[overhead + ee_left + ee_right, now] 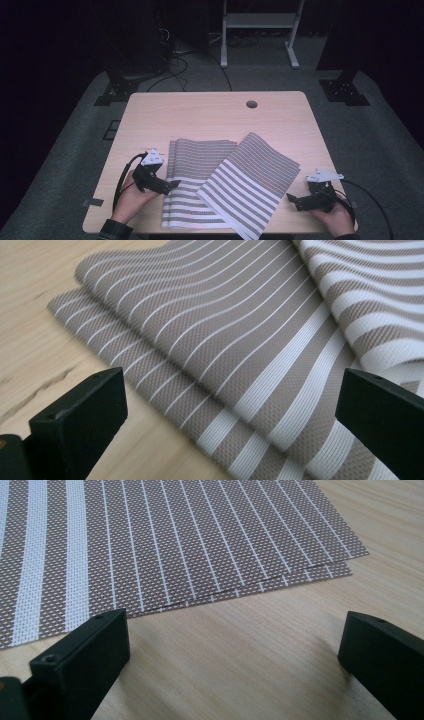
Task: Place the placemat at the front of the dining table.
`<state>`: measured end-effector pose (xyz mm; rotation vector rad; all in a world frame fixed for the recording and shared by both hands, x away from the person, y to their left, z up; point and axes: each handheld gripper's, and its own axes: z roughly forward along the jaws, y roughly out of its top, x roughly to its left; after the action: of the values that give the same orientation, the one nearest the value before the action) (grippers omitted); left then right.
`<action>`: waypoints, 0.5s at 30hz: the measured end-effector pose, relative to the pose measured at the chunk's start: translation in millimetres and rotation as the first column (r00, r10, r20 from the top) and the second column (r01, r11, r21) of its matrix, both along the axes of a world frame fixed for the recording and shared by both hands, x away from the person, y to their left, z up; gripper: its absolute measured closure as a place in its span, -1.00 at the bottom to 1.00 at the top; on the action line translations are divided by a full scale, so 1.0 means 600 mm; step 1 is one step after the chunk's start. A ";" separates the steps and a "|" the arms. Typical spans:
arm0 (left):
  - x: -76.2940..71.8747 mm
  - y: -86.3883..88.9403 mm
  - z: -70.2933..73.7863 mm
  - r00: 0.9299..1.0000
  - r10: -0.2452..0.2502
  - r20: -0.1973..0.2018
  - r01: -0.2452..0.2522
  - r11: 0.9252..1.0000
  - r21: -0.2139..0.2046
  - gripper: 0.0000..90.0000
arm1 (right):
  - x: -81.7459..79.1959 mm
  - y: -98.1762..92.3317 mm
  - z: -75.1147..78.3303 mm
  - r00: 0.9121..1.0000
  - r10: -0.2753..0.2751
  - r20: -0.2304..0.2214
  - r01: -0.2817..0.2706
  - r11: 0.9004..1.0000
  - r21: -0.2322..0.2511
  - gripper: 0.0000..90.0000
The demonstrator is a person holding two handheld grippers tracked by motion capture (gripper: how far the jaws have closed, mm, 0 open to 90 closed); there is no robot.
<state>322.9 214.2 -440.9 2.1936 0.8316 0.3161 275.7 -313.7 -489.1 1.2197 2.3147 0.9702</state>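
High view: I sit at the near edge of a pale wooden table (210, 112) with a gripper in each hand and striped place mats spread before me. My left gripper (170, 185) lies at the near left, its tips right at the left edge of the straight stack of mats (192, 165), which runs from the table's near edge toward the middle. My right gripper (292, 198) lies at the near right on bare wood, just beside the right edge of the angled stack of mats (252, 182), which sits turned on top of the straight stack's right side and reaches past the near edge of the table. A round hole (251, 104) shows in the far part of the tabletop.

Left gripper view: my left gripper (230, 405) stands wide open with nothing between its jaws; two brown-and-white mats (200, 340) overlap beneath it, the upper one slightly offset from the lower, and the angled stack (380, 300) crosses at the far right.

Right gripper view: my right gripper (232, 650) is also spread wide and holds nothing. Bare wood lies between the jaws, and the corner of the angled stack (200, 540), two mats with edges nearly matched, lies just beyond them without touching.
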 end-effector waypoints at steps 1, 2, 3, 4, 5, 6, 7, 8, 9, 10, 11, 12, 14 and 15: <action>-0.001 0.007 -0.003 1.000 0.009 -0.001 -0.009 1.000 0.003 -1.00 | 0.000 0.000 0.000 1.000 0.000 0.000 0.000 1.000 0.000 -1.00; -0.002 0.011 -0.005 1.000 0.014 -0.003 -0.014 1.000 0.006 -1.00 | 0.000 0.000 0.000 1.000 0.001 -0.001 -0.001 1.000 0.000 -1.00; -0.002 0.015 -0.006 1.000 0.020 -0.005 -0.020 1.000 0.010 -1.00 | 0.000 0.000 0.000 1.000 0.000 -0.001 0.000 1.000 0.000 -1.00; -0.002 0.020 -0.009 1.000 0.027 -0.004 -0.027 1.000 0.017 -1.00 | -0.001 0.000 0.000 1.000 0.001 -0.001 -0.001 1.000 0.000 -1.00; -0.002 0.025 -0.011 0.999 0.033 -0.004 -0.033 0.999 0.023 -1.00 | 0.000 0.000 0.000 1.000 0.001 -0.001 -0.001 1.000 0.000 -1.00; -0.001 0.031 -0.013 0.999 0.040 -0.002 -0.040 0.999 0.036 -1.00 | -0.001 0.000 0.000 1.000 0.001 -0.001 -0.001 1.000 0.000 -1.00; 0.000 0.036 -0.015 0.999 0.046 0.001 -0.046 0.998 0.049 -1.00 | 0.000 0.000 0.000 1.000 0.001 0.000 -0.001 1.000 0.000 -1.00; 0.001 0.043 -0.018 0.998 0.056 0.000 -0.056 0.997 0.054 -1.00 | -0.001 0.000 0.000 1.000 -0.001 -0.002 0.001 1.000 -0.001 -1.00; 0.002 0.047 -0.020 0.998 0.059 -0.001 -0.059 0.997 0.056 -1.00 | 0.000 0.000 0.001 1.000 -0.002 -0.007 0.002 1.000 -0.005 -1.00; 0.002 0.052 -0.022 0.998 0.068 -0.003 -0.067 0.996 0.057 -1.00 | -0.001 0.001 0.002 1.000 -0.002 -0.008 0.002 1.000 -0.006 -1.00; 0.003 0.056 -0.025 0.997 0.073 -0.004 -0.073 0.996 0.059 -1.00 | -0.001 0.001 0.003 1.000 0.000 -0.005 0.000 1.000 -0.010 -0.99; 0.004 0.061 -0.029 0.997 0.080 -0.003 -0.079 0.994 0.077 -1.00 | -0.002 0.002 0.004 1.000 0.003 -0.003 -0.003 1.000 -0.011 -0.94; 0.006 0.065 -0.033 0.996 0.088 -0.004 -0.088 0.992 0.096 -1.00 | -0.004 0.003 0.010 1.000 0.016 0.012 -0.016 1.000 -0.001 -0.90; 0.007 0.068 -0.035 0.996 0.090 -0.006 -0.089 0.991 0.097 -1.00 | -0.005 0.004 0.012 1.000 0.019 0.018 -0.019 1.000 0.002 -0.90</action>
<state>327.2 254.8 -461.7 2.2529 0.9402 0.3972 272.6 -311.3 -481.7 1.1869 2.3165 0.9861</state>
